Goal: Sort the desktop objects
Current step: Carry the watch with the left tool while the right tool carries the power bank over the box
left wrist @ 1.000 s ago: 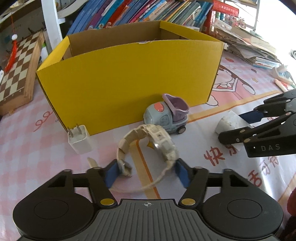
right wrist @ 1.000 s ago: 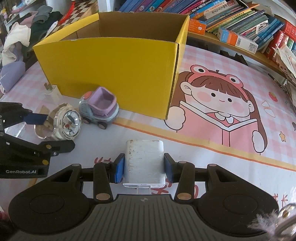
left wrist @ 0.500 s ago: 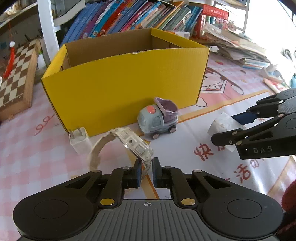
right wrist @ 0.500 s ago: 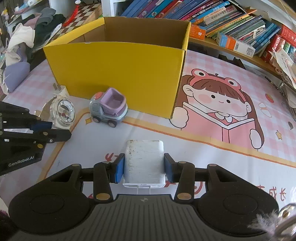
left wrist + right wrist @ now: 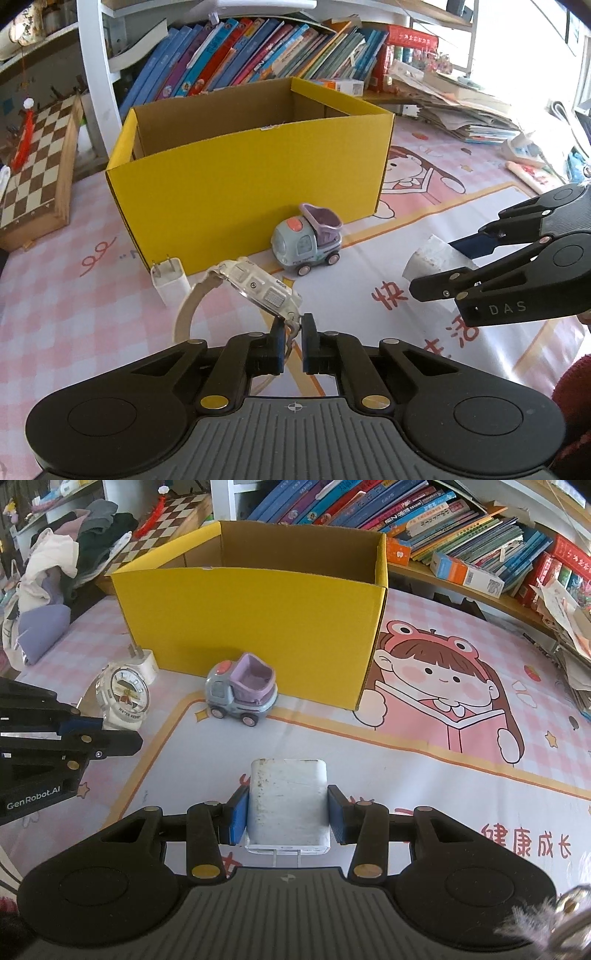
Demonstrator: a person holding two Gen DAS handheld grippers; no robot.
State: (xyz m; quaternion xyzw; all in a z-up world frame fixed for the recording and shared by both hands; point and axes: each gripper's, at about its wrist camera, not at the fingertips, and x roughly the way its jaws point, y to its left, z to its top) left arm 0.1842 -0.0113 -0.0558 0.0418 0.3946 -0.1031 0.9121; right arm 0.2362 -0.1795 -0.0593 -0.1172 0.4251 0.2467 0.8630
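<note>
Pinching the strap of a white watch (image 5: 258, 291), the left gripper (image 5: 292, 345) is holding it lifted above the desk (image 5: 66, 310), with its jaws pressed almost together on the band. The watch face is tilting toward the yellow cardboard box (image 5: 251, 184), which is standing open behind it. The right gripper (image 5: 287, 814) is clamping a white power adapter (image 5: 288, 805) between its blue pads (image 5: 236, 816), the jaws closed against both sides of it. A small white plug charger (image 5: 169, 278) is lying on the desk just beside the front wall of the box. A toy truck (image 5: 242, 690) with a purple bucket is standing near this wall too, between the two grippers. Books (image 5: 424, 520) are filling the shelf behind the box.
</note>
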